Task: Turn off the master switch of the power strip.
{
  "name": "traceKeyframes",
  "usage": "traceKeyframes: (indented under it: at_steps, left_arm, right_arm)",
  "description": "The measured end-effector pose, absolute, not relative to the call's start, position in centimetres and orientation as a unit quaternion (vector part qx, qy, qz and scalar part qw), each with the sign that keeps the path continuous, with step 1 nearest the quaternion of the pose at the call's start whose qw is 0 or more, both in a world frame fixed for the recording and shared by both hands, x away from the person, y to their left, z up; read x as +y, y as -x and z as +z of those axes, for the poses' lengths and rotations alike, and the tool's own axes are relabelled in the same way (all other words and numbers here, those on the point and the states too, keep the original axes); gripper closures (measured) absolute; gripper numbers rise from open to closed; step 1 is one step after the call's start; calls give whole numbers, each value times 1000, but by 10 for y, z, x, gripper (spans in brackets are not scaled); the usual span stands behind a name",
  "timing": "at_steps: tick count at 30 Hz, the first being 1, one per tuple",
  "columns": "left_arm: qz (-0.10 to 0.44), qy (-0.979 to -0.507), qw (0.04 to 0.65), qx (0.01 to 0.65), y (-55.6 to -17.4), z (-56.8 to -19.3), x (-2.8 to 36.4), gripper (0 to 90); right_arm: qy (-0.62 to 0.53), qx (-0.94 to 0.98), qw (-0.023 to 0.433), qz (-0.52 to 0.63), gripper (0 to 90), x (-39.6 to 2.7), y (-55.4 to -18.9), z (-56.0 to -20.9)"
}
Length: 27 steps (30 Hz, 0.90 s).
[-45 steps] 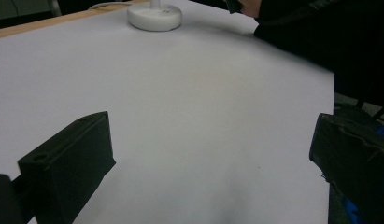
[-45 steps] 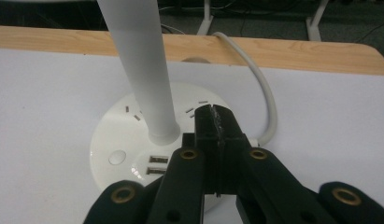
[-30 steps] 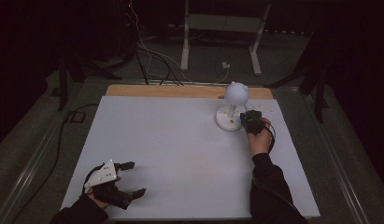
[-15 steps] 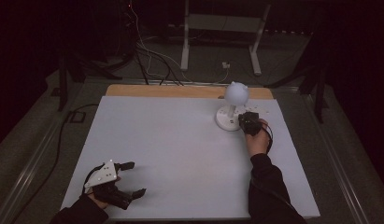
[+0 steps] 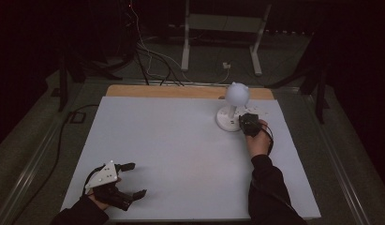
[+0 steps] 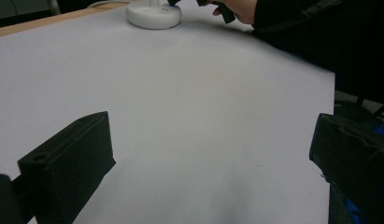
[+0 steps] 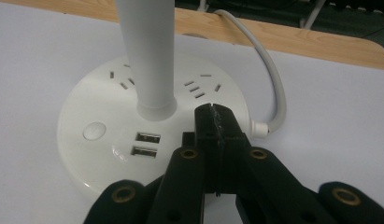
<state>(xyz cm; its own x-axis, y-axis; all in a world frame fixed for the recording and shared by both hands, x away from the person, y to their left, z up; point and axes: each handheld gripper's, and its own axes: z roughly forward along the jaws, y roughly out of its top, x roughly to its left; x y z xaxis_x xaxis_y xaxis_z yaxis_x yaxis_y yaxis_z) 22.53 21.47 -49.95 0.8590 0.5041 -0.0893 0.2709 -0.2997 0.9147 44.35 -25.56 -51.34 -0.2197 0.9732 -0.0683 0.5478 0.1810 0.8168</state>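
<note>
Two grippers, two jobs: right gripper has its jaws shut w/ nothing in them, tips over the white lamp base at the table's far right, prob. to poke its round button, while left gripper waits open near the front edge.

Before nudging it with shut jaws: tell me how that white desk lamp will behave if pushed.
The desk lamp probably slides rather than tips: its round base is wide and flat. Its globe head sits high, so pushing there may rock it. The cord could drag.
</note>
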Motion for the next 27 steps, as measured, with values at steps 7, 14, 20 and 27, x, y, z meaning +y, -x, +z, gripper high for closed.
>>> traceKeyframes:
  at_steps: [7,14,20,27]
  left_arm:
    - [108,-799,540,243,-225,-500,215,3]
    - [109,-799,539,241,-225,-499,214,3]
    - [109,-800,540,239,-224,-499,214,3]
    - [109,-797,542,242,-225,-499,216,3]
  right_arm:
    - [-537,708,316,331,900,-254,-445,-512]
    - [-539,708,325,319,900,-250,-445,-512]
    - [-542,705,325,322,900,-250,-444,-514]
    - [-537,709,335,310,900,-248,-444,-509]
